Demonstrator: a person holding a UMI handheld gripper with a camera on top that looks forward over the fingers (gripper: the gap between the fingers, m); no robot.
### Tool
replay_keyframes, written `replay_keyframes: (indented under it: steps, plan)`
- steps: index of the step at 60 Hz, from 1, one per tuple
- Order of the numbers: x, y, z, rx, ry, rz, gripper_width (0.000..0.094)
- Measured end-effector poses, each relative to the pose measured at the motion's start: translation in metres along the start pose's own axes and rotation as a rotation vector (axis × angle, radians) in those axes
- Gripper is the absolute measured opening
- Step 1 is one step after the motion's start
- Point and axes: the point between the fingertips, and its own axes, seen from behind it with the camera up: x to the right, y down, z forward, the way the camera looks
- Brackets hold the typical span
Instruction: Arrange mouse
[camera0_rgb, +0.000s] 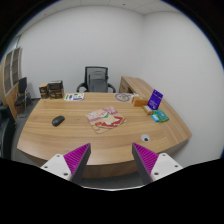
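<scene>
A small dark mouse (58, 120) lies on the wooden table (95, 140), toward its left side, far beyond my fingers. My gripper (111, 159) hovers over the table's near edge, open, with nothing between its purple pads (76, 157). The mouse is well ahead and to the left of the left finger.
A magazine or booklet (104, 119) lies mid-table. A teal item (159, 116) and a purple box (155, 99) sit at the right. Papers (75, 97) and a round object (123, 98) lie at the far end. A black office chair (96, 79) stands behind; another chair (13, 100) at left.
</scene>
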Motion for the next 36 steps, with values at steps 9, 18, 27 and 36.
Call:
replay_keyframes:
  steps: [9, 18, 27, 36]
  plan:
    - [0.000, 0.004, 0.010, -0.002, -0.003, 0.021, 0.0865]
    - [-0.024, 0.006, 0.021, 0.001, -0.028, 0.023, 0.0864]
    - [-0.071, 0.001, 0.031, 0.013, -0.070, 0.004, 0.0867]
    - [-0.127, -0.002, 0.045, 0.020, -0.118, -0.023, 0.0866]
